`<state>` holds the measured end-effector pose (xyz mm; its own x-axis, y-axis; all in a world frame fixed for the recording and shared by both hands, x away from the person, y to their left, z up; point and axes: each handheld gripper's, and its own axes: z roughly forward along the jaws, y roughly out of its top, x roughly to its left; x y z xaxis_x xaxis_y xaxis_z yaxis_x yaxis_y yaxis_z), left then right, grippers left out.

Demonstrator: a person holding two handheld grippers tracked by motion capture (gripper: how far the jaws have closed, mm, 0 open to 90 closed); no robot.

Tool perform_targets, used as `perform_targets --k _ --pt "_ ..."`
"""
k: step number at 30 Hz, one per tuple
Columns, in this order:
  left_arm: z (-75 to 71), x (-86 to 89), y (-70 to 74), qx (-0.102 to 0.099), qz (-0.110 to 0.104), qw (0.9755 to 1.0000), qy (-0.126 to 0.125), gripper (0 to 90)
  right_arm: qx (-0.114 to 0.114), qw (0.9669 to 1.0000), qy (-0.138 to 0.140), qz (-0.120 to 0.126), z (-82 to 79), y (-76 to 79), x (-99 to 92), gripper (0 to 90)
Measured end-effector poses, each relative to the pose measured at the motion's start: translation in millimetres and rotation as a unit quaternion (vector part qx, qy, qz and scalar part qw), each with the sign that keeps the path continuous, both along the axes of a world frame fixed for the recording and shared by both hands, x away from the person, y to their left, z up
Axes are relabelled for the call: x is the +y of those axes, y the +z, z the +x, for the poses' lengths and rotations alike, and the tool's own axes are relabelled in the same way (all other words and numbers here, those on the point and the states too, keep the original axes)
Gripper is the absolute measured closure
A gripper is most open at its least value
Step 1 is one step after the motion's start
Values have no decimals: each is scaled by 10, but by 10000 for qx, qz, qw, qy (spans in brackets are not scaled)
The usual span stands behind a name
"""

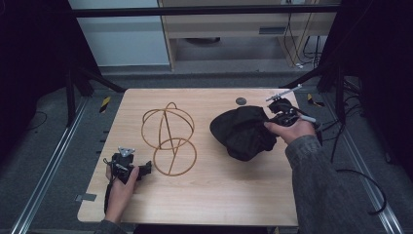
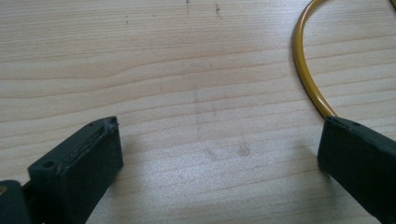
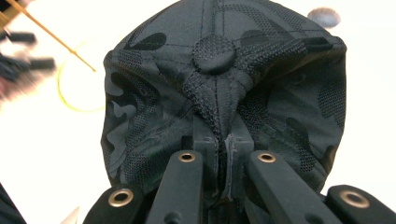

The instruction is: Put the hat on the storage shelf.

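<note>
Right now, our scene reads so:
Right gripper (image 1: 277, 113): we see its jaws pinched together on a fold of cloth near the top button of the black cap (image 1: 245, 131).
Cap: we find it bunched at the right side of the wooden table (image 1: 204, 204), its crown facing the right gripper view.
Left gripper (image 1: 141, 169): we see its jaws apart with bare wood between them, one jaw tip beside the wire.
Wire frame (image 1: 168, 131): we see yellow hoops standing mid-table, left of the cap, apart from it.
</note>
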<state>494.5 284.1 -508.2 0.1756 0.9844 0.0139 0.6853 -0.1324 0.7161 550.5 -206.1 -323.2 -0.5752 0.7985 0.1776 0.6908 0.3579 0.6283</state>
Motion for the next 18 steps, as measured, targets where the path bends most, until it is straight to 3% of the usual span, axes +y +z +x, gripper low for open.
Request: perform_targets --k 10,18 --pt "-3 25 3 14 6 9999 -124 0 -626 9974 29 346 -70 662 105 865" --pt "-3 103 5 27 19 9997 -260 0 -923 9946 86 469 -99 957 220 865"
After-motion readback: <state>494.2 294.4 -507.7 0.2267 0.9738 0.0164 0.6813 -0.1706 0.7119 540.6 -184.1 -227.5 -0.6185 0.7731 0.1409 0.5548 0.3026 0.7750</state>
